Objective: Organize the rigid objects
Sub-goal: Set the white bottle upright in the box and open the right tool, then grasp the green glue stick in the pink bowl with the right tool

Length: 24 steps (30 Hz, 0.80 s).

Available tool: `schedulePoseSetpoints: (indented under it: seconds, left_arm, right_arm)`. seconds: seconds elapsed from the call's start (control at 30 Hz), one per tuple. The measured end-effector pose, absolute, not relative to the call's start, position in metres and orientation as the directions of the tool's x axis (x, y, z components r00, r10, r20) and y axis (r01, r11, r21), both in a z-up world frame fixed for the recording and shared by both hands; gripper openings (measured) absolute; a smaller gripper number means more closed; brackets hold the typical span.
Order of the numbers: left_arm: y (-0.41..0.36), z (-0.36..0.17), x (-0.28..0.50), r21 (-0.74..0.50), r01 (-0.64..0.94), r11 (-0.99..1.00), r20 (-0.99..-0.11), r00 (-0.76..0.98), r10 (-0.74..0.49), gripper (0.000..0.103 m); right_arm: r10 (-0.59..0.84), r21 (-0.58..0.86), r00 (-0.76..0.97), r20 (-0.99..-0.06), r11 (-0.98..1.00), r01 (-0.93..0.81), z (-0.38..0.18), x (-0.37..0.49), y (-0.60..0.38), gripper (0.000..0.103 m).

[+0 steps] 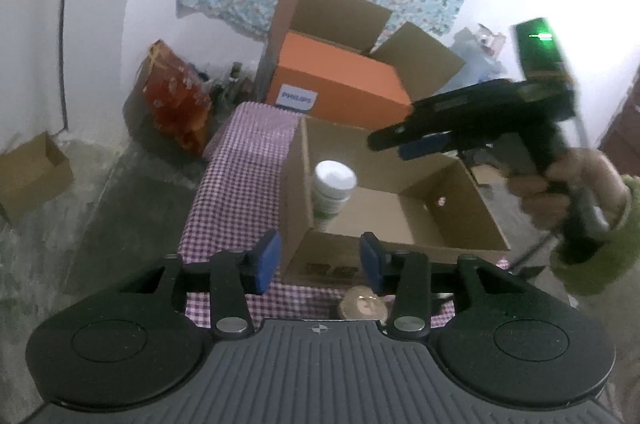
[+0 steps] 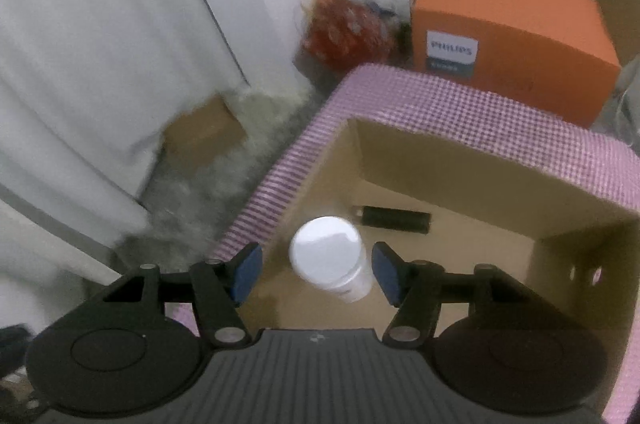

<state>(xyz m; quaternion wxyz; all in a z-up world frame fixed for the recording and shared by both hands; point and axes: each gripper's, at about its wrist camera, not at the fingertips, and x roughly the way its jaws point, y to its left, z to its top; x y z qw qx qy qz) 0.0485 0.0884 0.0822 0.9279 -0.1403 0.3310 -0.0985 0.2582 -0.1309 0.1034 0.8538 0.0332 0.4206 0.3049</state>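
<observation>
Hidden or unclear: the white-lidded bottle (image 2: 330,258) is blurred in both views; its label cannot be read, and from the left wrist view the near box wall cuts off its base. A round brownish object (image 1: 364,306) below the left gripper (image 1: 318,260) is half covered by the gripper body; what it is cannot be told. Whether the bottle rests on the box floor cannot be told.
Right gripper (image 2: 316,274): released, blue pads spread on either side of the bottle with a gap on each side; nothing grasped.
Left gripper: released, nothing between its pads; the near wall of the open cardboard box (image 1: 400,252) lies just ahead of them.
Bottle's place: inside the open cardboard box, near its left wall, directly beyond the right gripper's pads.
Counts: one bottle; one black cylinder (image 2: 394,219) lying flat on the box floor, farther ahead of the right gripper; two grippers; one hand (image 1: 560,192) in a fuzzy green sleeve (image 1: 600,256).
Materials and shapes: bottle cylindrical with a smooth white round lid; box plain brown corrugated card, rectangular, flaps gone or folded; checked pink-and-white cloth (image 1: 240,168) under the box; orange carton (image 1: 340,80) behind, inside a larger brown box.
</observation>
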Motion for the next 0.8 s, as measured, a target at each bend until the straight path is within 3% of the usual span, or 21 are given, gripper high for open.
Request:
schedulePoseSetpoints:
  seconds: [0.2,0.4,0.6,0.8]
  left_arm:
    - [0.062,0.091,0.031,-0.296,0.18,0.938,-0.56,0.763,-0.323,0.051]
    - [0.019,0.085,0.023,-0.264,0.309,0.914,-0.571,0.714,-0.406,0.056]
    - [-0.038,0.054,0.021,-0.202,0.424,0.883,-0.632,0.632,-0.448,0.056]
    - [-0.089,0.009,0.027,-0.167,0.484,0.859,-0.7,0.555,-0.45,0.056]
  right_arm:
    - [0.703,0.447,0.49,-0.515,0.708,-0.547,0.136,0.174,-0.196,0.064]
    - [0.71,0.486,0.6,-0.369,0.698,-0.526,0.134,0.077,-0.266,0.07]
    - [0.639,0.574,0.661,-0.395,0.733,-0.365,0.072,0.039,-0.31,0.069]
    - [0.663,0.713,0.558,-0.499,0.68,-0.17,-0.008,0.059,-0.318,0.055]
